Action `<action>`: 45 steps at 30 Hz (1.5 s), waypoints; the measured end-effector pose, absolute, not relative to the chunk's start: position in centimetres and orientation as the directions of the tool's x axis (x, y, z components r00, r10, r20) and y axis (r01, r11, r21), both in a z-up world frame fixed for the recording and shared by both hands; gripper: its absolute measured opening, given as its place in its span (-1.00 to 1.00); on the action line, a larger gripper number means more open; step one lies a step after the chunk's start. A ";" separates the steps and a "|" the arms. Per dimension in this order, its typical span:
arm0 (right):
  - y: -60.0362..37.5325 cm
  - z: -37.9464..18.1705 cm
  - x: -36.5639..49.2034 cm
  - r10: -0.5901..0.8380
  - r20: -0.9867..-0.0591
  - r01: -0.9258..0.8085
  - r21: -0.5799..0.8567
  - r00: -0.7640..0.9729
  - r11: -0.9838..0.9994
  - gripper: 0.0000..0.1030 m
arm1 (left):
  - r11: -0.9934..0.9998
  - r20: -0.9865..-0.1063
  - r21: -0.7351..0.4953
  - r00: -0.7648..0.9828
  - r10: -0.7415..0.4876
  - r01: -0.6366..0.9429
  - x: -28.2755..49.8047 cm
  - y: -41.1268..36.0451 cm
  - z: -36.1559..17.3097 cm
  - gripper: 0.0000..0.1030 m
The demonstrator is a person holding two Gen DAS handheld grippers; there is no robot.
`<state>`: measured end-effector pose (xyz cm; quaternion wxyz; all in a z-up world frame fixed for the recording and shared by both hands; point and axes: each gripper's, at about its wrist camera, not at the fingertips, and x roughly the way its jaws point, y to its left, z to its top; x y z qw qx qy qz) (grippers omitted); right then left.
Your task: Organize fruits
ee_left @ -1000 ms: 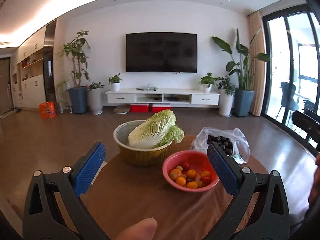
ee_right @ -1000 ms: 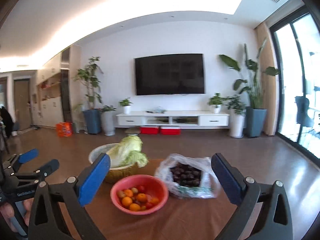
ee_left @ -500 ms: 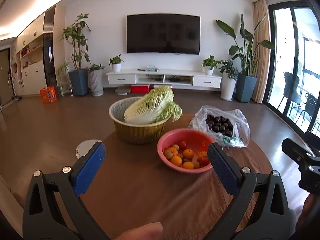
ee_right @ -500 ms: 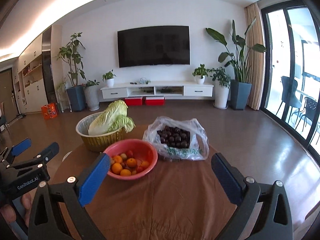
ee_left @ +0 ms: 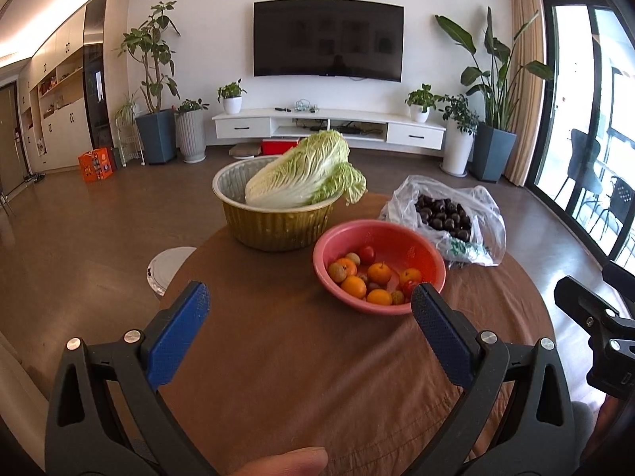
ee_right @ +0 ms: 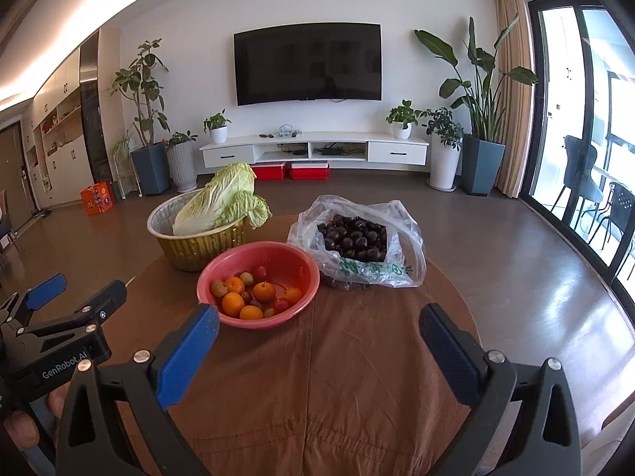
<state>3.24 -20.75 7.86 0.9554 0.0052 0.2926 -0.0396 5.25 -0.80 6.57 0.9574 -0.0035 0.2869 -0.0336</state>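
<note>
A pink bowl [ee_left: 420,246] [ee_right: 285,254] with oranges, small red tomatoes and pale round fruits sits on a round brown-clothed table [ee_left: 301,357] [ee_right: 357,357]. Behind it a gold basket [ee_left: 274,226] [ee_right: 190,250] holds a napa cabbage [ee_left: 301,182] [ee_right: 218,202]. A clear plastic bag of dark fruits [ee_left: 448,214] [ee_right: 357,238] lies to the right. My left gripper [ee_left: 309,317] is open and empty, hovering over the near table before the bowl. My right gripper [ee_right: 317,337] is open and empty, over the near table, right of the bowl.
A white round object [ee_left: 166,269] sits low beside the table's left edge. Beyond are brown floor, a TV cabinet [ee_right: 313,150], potted plants and glass doors at right. The left gripper shows in the right wrist view [ee_right: 55,317], at the left.
Both cameras have tilted down and come closer to the table; bowl, basket and bag look larger and lower. Both grippers stay open.
</note>
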 end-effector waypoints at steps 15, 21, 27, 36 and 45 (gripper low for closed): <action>-20.5 6.3 3.9 -0.062 -0.628 0.070 -0.012 0.776 0.997 1.00 | 0.997 -0.612 -0.021 0.788 -0.068 0.070 6.4 -1.3 3.6 1.00; -20.6 5.9 4.1 -0.058 -0.641 0.069 -0.007 0.765 0.998 1.00 | 0.997 -0.629 -0.015 0.774 -0.071 0.079 6.7 -1.6 2.7 1.00; -20.5 5.4 4.3 -0.055 -0.652 0.065 -0.008 0.756 0.998 1.00 | 0.996 -0.640 -0.014 0.765 -0.073 0.083 6.9 -1.7 2.0 1.00; -20.3 4.7 4.7 -0.052 -0.669 0.061 -0.011 0.741 0.998 1.00 | 0.996 -0.662 -0.016 0.746 -0.078 0.090 7.5 -2.0 0.7 1.00; -20.2 4.3 4.9 -0.049 -0.679 0.058 -0.009 0.732 0.998 1.00 | 0.996 -0.670 -0.015 0.738 -0.078 0.092 7.8 -2.2 0.1 1.00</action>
